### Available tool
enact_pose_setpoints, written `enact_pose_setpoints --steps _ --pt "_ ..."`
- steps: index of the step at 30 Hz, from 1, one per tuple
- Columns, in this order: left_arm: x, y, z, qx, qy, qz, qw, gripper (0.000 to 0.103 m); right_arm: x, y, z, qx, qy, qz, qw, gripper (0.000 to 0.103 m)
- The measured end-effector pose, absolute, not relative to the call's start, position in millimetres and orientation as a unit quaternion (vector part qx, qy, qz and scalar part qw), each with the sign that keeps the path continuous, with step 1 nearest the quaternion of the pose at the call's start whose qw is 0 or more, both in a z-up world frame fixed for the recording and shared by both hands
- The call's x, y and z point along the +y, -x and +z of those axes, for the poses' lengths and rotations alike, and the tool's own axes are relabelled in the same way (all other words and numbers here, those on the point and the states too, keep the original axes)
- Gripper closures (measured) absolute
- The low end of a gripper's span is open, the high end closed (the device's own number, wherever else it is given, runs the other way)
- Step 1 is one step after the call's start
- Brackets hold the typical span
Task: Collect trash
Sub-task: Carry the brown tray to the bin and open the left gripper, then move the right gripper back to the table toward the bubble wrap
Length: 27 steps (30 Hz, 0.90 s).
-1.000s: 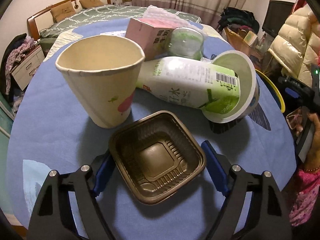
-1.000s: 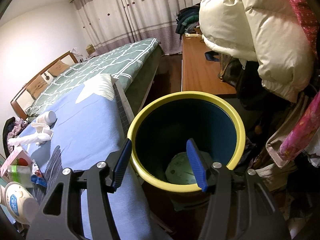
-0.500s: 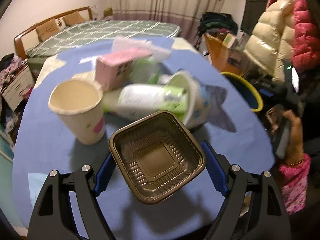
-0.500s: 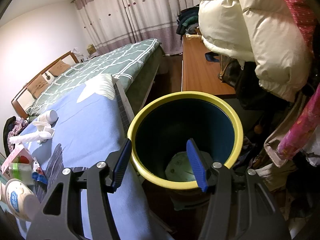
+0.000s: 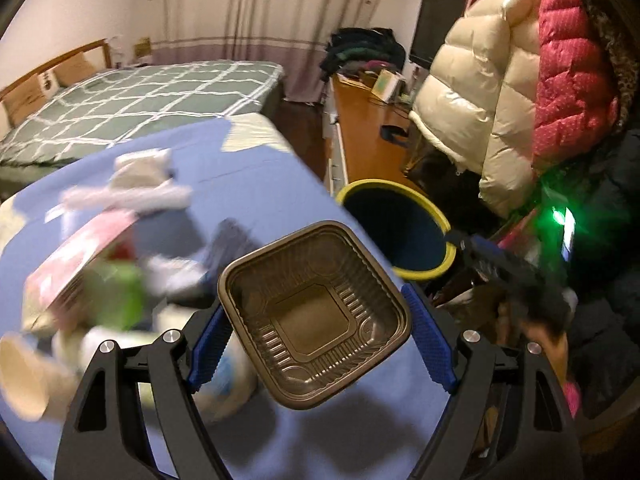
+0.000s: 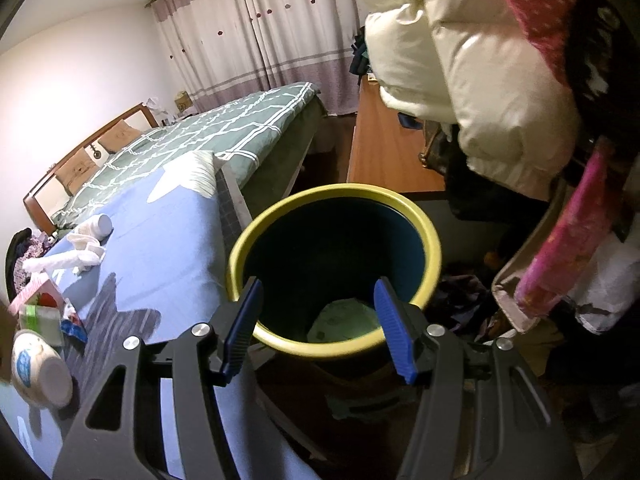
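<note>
My left gripper (image 5: 318, 332) is shut on a brown ribbed plastic tray (image 5: 312, 300), with its blue pads on two opposite sides. The tray hangs tilted above the blue tablecloth (image 5: 248, 184). Past the table's right edge stands a yellow-rimmed bin (image 5: 400, 190) with a dark inside. In the right wrist view my right gripper (image 6: 316, 304) hovers open over the bin's (image 6: 336, 194) near rim with nothing between its fingers. A pale green piece of trash (image 6: 344, 318) lies at the bin's bottom. In the left wrist view the right gripper (image 5: 512, 272) shows blurred beside the bin, with a hand behind it.
Blurred trash stays on the table: a pink carton (image 5: 80, 248), a green bottle (image 5: 120, 296), a paper cup (image 5: 24, 376), a white bowl (image 6: 36, 364) and crumpled tissue (image 6: 72, 256). Puffy jackets (image 5: 500, 92) hang over the bin's right side. A wooden desk (image 6: 384, 152) and a bed (image 6: 224, 128) lie behind.
My left gripper lifted the brown tray off the table and swung right, bringing the bin into view. The right gripper shifted slightly at the bin and stays open.
</note>
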<state>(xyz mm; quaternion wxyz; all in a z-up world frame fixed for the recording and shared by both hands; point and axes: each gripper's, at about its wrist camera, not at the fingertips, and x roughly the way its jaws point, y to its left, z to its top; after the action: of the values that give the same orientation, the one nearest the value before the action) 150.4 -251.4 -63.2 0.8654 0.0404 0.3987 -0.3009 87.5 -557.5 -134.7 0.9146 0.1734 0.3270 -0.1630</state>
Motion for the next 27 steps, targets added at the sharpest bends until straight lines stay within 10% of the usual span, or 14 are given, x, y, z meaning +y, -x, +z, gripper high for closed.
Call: enact_pose_setpoints --steps 27 --pt "-479 -248 -110 0.436 -0.088 -0.327 0.834 0.012 -601 -49 -151 0.346 -0.181 -0.202 0.898 0.042"
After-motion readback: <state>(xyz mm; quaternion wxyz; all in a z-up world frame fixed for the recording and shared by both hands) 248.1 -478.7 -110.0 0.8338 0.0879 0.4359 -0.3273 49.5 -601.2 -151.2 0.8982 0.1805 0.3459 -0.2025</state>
